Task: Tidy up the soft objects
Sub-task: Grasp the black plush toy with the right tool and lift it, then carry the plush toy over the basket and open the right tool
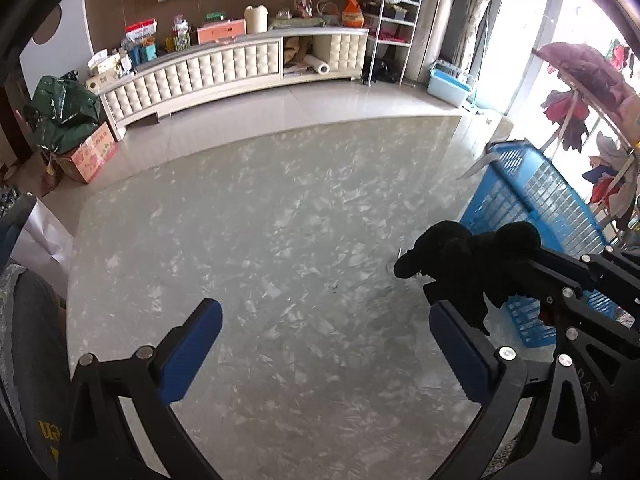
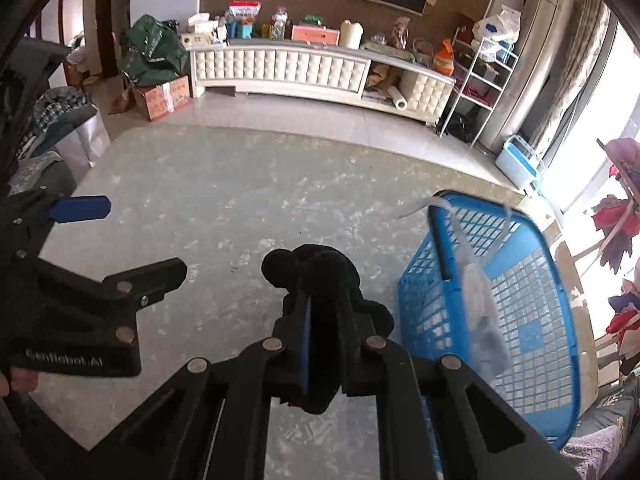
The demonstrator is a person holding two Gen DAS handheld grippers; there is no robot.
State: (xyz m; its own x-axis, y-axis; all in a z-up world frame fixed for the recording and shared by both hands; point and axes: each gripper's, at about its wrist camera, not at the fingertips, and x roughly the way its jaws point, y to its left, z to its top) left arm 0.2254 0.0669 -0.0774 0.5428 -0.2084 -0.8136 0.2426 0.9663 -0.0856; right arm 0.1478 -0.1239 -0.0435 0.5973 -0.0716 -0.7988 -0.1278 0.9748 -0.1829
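My right gripper [image 2: 320, 316] is shut on a black plush toy [image 2: 316, 268] and holds it above the marbled table [image 2: 224, 208], just left of the blue plastic basket [image 2: 532, 292]. The toy also shows in the left wrist view [image 1: 460, 252] in the right gripper [image 1: 532, 280], in front of the basket [image 1: 520, 196]. A grey-white soft item [image 2: 480, 308] hangs over the basket's near rim. My left gripper [image 1: 324, 344] is open and empty over the table [image 1: 280, 220]. One of its blue fingers [image 2: 80, 208] shows in the right wrist view.
A white tufted TV cabinet [image 1: 224, 68] with clutter on top stands along the far wall. A white shelf rack [image 1: 392, 20] and a light blue box [image 1: 448, 84] stand at its right. A green bag [image 1: 64, 112] on a cardboard box stands at its left. Hanging clothes [image 1: 580, 92] show at the window.
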